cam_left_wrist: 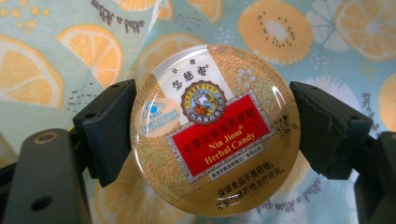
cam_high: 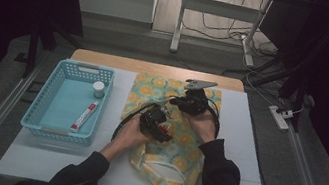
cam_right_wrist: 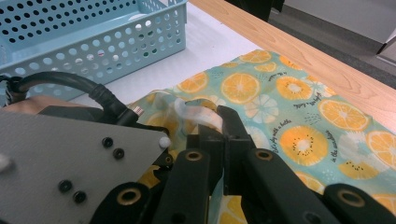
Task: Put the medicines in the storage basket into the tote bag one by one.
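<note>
Candy tin (cam_left_wrist: 212,128), label facing up, clamped in left claw (cam_left_wrist: 212,135); right claw (cam_right_wrist: 224,140) pinches bag (cam_right_wrist: 299,102).

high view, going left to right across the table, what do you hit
blue basket → red and white tube lying in it → small grey-lidded jar in it → left gripper over the fruit-print cloth bag → right gripper

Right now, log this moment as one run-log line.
left gripper: shut on round gold herbal candy tin | right gripper: shut on citrus-print fabric bag | blue perforated plastic basket: left of bag
</note>
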The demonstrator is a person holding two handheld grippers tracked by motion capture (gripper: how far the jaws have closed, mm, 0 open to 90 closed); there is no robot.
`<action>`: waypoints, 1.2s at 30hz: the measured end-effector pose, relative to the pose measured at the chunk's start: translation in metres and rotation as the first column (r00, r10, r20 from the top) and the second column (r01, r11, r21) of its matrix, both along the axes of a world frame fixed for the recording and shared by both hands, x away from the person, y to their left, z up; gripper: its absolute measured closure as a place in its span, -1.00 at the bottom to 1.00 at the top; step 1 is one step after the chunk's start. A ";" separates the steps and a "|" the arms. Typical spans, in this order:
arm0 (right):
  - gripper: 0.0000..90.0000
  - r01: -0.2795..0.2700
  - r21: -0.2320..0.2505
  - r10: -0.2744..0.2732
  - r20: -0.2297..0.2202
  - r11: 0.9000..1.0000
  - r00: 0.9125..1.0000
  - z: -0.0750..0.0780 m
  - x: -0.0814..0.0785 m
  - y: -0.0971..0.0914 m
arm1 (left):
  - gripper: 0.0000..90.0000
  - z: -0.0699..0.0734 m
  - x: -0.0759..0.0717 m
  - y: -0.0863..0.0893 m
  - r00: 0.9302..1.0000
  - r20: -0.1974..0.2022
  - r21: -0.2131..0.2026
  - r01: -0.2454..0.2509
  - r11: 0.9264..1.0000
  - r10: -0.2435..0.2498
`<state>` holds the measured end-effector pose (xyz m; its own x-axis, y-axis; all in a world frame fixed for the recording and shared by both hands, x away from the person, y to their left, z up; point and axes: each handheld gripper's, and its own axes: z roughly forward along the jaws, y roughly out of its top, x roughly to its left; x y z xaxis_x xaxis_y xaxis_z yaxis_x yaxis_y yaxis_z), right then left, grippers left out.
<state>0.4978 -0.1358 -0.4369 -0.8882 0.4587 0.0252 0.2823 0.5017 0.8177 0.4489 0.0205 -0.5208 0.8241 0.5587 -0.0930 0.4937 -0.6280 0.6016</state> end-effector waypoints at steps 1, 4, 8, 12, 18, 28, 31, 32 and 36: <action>1.00 0.000 0.000 0.000 -0.001 1.000 1.000 0.000 0.000 0.000 | -0.56 0.000 0.000 0.000 1.000 -0.001 -0.008 0.000 1.000 0.000; 1.00 0.000 0.001 0.000 -0.002 1.000 1.000 0.000 0.000 0.000 | -0.60 -0.001 -0.001 -0.001 1.000 0.011 0.000 -0.020 1.000 0.020; 1.00 -0.001 0.002 0.001 0.000 1.000 1.000 0.000 0.000 -0.001 | -0.67 0.003 -0.003 0.002 1.000 0.011 -0.013 -0.019 1.000 0.019; 1.00 -0.002 0.007 0.002 -0.001 1.000 1.000 0.001 -0.001 -0.001 | -0.73 0.010 -0.006 0.005 1.000 0.009 -0.027 -0.028 0.999 0.028; 1.00 -0.003 0.007 0.003 0.000 1.000 1.000 0.001 -0.001 0.000 | -0.88 0.022 -0.013 0.015 0.999 -0.016 -0.097 -0.030 0.995 0.028; 1.00 -0.007 0.004 0.007 -0.003 1.000 1.000 0.000 -0.001 0.000 | -0.98 0.041 -0.029 0.033 0.999 0.005 -0.148 -0.036 0.988 0.037; 0.99 -0.005 0.003 0.005 -0.005 1.000 1.000 0.000 -0.001 0.000 | -0.98 0.045 -0.033 0.040 0.999 0.015 -0.160 -0.045 0.986 0.048; 1.00 -0.005 0.005 0.005 -0.006 1.000 1.000 0.000 -0.001 0.000 | -0.98 0.046 -0.035 0.042 0.999 0.017 -0.167 -0.048 0.985 0.051; 0.99 -0.007 0.003 0.007 -0.005 1.000 1.000 0.000 -0.001 0.000 | -0.98 0.050 -0.039 0.053 0.999 0.017 -0.185 -0.045 0.982 0.049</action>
<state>0.4968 -0.1362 -0.4367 -0.8911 0.4526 0.0314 0.2832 0.5009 0.8179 0.4098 0.0734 -0.4708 0.8000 0.5722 -0.1805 0.5058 -0.4814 0.7158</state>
